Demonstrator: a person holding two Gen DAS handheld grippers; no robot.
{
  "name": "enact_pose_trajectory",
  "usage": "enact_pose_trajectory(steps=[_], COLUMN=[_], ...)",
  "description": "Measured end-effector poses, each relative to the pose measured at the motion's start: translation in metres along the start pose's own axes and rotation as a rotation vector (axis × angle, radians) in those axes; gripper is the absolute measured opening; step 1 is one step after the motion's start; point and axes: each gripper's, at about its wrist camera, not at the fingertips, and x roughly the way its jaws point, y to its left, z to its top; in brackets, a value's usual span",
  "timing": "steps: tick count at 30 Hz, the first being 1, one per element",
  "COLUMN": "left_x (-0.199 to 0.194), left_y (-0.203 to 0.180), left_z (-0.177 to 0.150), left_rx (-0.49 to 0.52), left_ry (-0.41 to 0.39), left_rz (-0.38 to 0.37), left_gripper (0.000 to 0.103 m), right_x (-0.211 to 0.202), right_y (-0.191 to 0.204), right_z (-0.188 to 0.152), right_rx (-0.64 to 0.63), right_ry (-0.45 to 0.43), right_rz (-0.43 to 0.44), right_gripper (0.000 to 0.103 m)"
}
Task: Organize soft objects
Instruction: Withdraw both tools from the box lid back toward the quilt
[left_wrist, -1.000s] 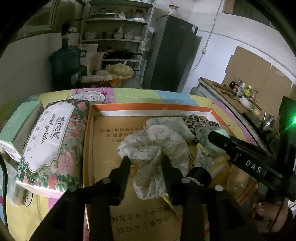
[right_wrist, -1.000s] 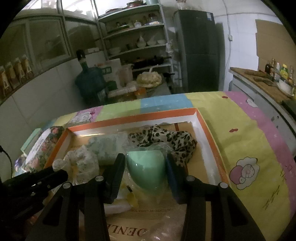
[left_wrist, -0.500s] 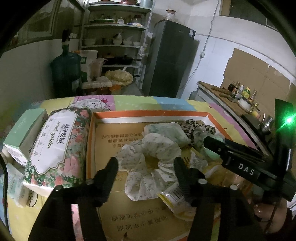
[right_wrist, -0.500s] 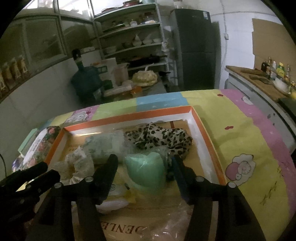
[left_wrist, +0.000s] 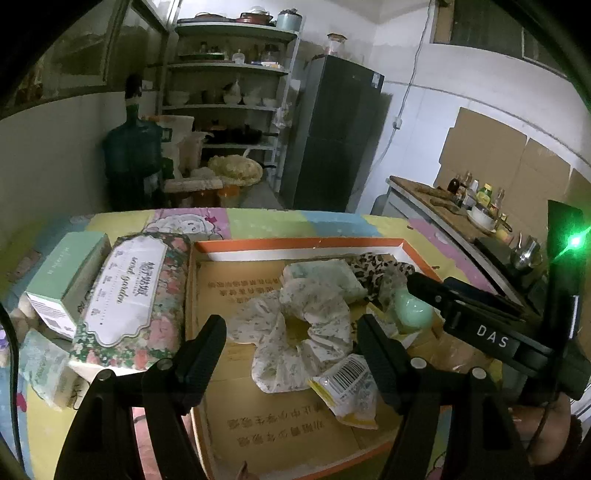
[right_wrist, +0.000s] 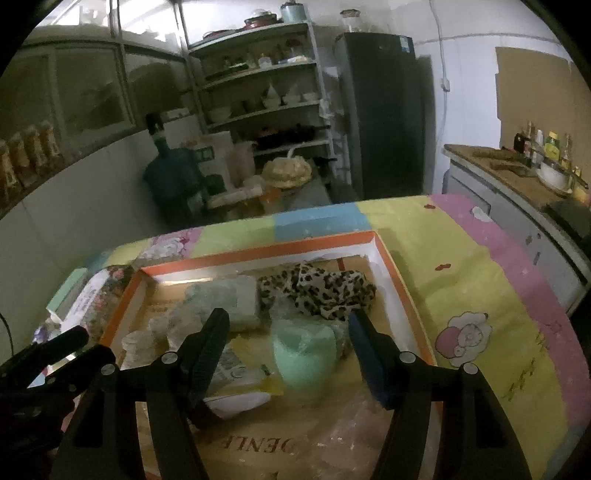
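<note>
Grippers are both held tilted downward over an orange-rimmed cardboard tray (left_wrist: 295, 244) on a table covered with a patterned cloth (right_wrist: 461, 280). The left gripper (left_wrist: 291, 341) is seen with its jaws spread wide, having just been opening; a pale floral scrunchie (left_wrist: 303, 332) lies on the tray floor between the fingers (left_wrist: 205, 354), and neither pad presses on it. The right gripper (right_wrist: 286, 338) is likewise spread, its jaws having just been opening, with a mint-green soft ball in clear wrap (right_wrist: 304, 354) resting between them, untouched by the pads.

Only in the left wrist view are shown a flowered tissue pack (left_wrist: 129, 302) and a pale green box (left_wrist: 66, 277) just beside the tray's left rim, a yellow barcoded packet (left_wrist: 349, 387) near the right finger, and the other gripper's body crossing from the right, with part of a hand under it at the lower right corner. In the right wrist view the leopard-print cloth (right_wrist: 317, 291) is displayed in full at the tray's far right corner, beside a folded pale green cloth (right_wrist: 225, 301); the tray's right rim and the cloth's sheep picture (right_wrist: 465, 334) are visible there alone.
</note>
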Motion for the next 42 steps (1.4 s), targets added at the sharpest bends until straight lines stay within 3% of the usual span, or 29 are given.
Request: enact_pose_trajectory(steps=[18, 32, 42], left_x=[-0.046, -0.083, -0.103], left_y=[0.012, 0.022, 0.047], left_z=[-0.004, -0.015, -0.019], left_rx=[0.004, 0.047, 0.016], left_ry=[-0.073, -0.15, -0.181], left_rz=[0.028, 0.134, 0.205], left_gripper=[0.075, 0.074, 0.074], right_x=[-0.044, -0.066, -0.071], right_y=[0.034, 0.065, 0.093], right_z=[0.0, -0.007, -0.015], right_rx=[-0.043, -0.073, -0.098], right_ry=[-0.073, -0.107, -0.111], right_rz=[0.019, 0.062, 0.128], right_gripper=[0.069, 0.069, 0.069])
